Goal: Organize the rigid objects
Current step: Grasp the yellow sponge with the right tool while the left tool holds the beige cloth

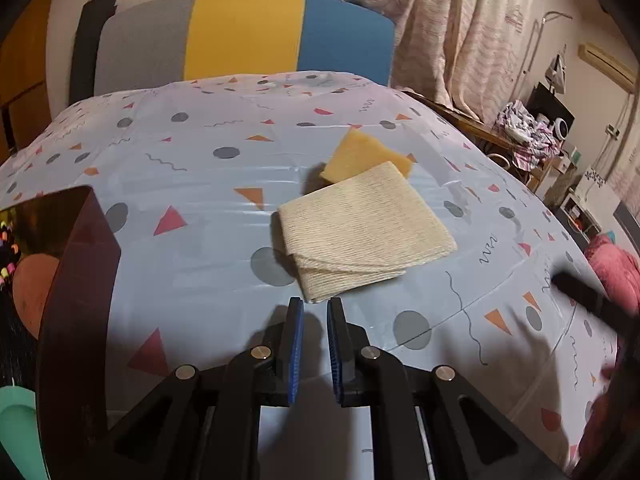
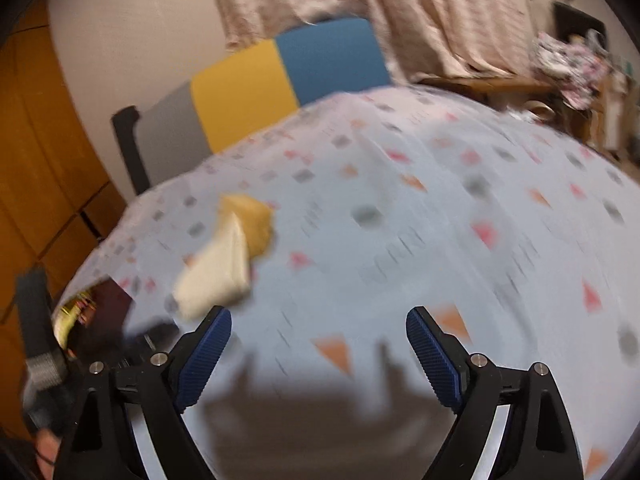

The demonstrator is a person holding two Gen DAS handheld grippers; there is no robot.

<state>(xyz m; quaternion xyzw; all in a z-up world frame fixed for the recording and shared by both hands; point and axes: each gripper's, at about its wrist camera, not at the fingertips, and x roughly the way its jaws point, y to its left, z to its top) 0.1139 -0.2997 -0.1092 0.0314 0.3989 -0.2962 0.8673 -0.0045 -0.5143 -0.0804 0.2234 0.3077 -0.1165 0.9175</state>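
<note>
Just ahead of the left gripper (image 1: 314, 306) sits a folded cloth (image 1: 360, 236) on the counter (image 1: 200, 184), sponge (image 1: 368, 158) tucked behind it. Left fingers are pressed together, holding nothing. Right gripper (image 2: 319, 322) fingers are spread wide over bare counter, cloth off to their left.

A folded cloth (image 1: 362, 228) is being shown lying on the table (image 1: 192, 200), its far corner overlapping a sponge (image 1: 366, 156) behind it. A box (image 1: 76, 280) is standing at the table's left edge, a chair (image 1: 240, 36) beyond.
</note>
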